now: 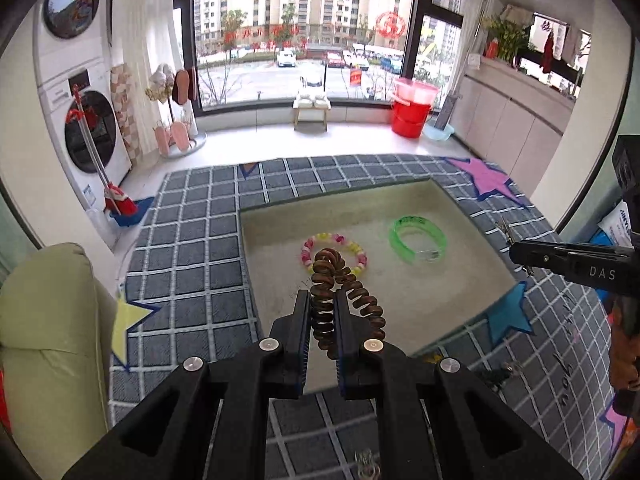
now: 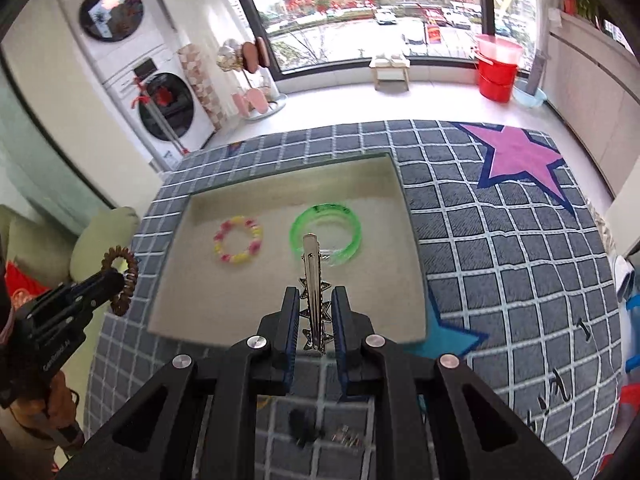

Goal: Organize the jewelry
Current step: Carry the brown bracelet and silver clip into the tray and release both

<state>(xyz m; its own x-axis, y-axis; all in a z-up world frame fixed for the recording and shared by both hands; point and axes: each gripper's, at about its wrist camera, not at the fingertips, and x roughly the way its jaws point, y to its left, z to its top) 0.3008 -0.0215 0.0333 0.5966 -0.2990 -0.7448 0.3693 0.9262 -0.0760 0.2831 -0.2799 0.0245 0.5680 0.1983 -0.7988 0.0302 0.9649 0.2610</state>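
two tools | left tool (image 1: 322, 300) grips brown coil hair tie (image 1: 340, 296) | right tool (image 2: 315, 300) grips silver star clip (image 2: 314, 292)

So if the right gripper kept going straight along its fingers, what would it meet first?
Probably the green bangle in the beige tray: the right gripper and its silver star hair clip point at it. Depth is unclear; it might meet the tray floor first.

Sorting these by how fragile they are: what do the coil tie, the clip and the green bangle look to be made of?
Brown coil hair tie, in the left hand-held gripper: looks like glossy plastic, with springy spiral loops. Star hair clip, in the right hand-held gripper: apparently polished metal, silvery and reflective. Green bangle in the tray: probably translucent plastic or resin; the tray shows through it.
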